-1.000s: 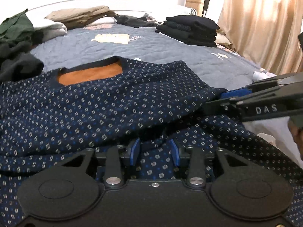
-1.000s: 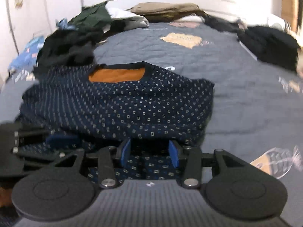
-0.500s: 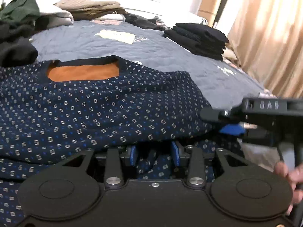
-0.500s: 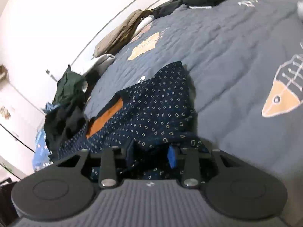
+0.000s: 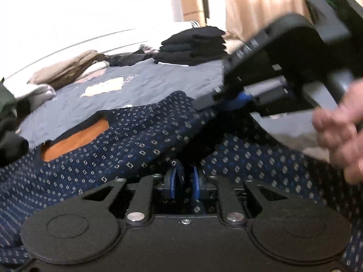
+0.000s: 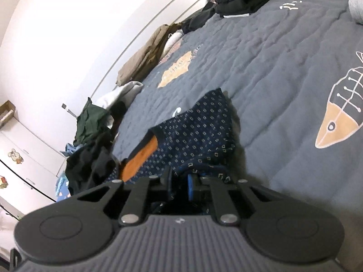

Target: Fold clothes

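On the bed (image 6: 283,72), both grippers' jaws, just closing, clench the patterned sweater (image 5: 140,136); left gripper (image 5: 185,179), right gripper (image 6: 179,184).

One patterned sweater (image 5: 136,140), two grippers (image 5: 185,180)

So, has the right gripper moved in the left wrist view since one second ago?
Yes. The right gripper now sits higher and tilted, reaching up toward the black folded stack, its jaws closing on the patterned shirt.
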Available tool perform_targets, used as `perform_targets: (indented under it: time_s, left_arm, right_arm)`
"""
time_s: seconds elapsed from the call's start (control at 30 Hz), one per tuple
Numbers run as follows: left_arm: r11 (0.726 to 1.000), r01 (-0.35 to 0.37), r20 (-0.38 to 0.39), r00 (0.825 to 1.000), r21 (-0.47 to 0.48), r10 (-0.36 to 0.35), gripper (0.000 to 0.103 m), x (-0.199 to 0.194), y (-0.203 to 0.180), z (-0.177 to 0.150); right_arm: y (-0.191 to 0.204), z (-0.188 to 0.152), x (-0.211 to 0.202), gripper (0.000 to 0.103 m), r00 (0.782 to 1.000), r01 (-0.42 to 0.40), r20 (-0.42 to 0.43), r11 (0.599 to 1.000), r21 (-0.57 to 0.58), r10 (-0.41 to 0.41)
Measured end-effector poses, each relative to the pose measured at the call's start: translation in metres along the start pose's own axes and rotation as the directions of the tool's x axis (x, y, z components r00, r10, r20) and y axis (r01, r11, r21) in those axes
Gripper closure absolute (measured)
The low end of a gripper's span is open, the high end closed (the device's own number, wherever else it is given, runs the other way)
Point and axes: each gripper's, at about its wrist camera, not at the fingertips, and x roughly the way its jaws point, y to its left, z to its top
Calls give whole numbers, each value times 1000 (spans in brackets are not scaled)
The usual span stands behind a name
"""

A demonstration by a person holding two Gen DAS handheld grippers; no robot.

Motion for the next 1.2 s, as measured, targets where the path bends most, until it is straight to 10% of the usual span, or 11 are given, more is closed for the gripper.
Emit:
perform_targets:
  time_s: [0.2,0.53,0.67,0.73,0.87,0.97,1.2]
  left_arm:
    - [981,-9,-44,999,-193,1,65,-5,23,-4]
    - [849,47,-75,992,-526,-102,54,29,65,9]
    - [835,44,-50,995,-549,-86,85,42,64,17]
    - [869,31,-43,997,-494,-60,87,43,56,22]
    - [995,21,29,999,-100,-19,87,25,0,23]
    - [994,10,27,1000,107,-13,85,17,-29,14]
    - [991,36,27,999,132,-40,56,-12,-25,6]
  right_arm:
    - [4,1,-2,90,1000,-20,22,1000,1,20]
    - [10,2,-4,90,998,-47,42,999,-7,48]
    - [9,2,-4,90,998,-49,45,999,-4,49]
    - [8,3,-5,90,998,-51,47,999,2,51]
    - [7,5,-6,90,997,-55,52,998,13,54]
    - [7,5,-6,90,998,-49,47,999,11,49]
    - [19,9,-7,89,1000,-10,-7,995,-95,9]
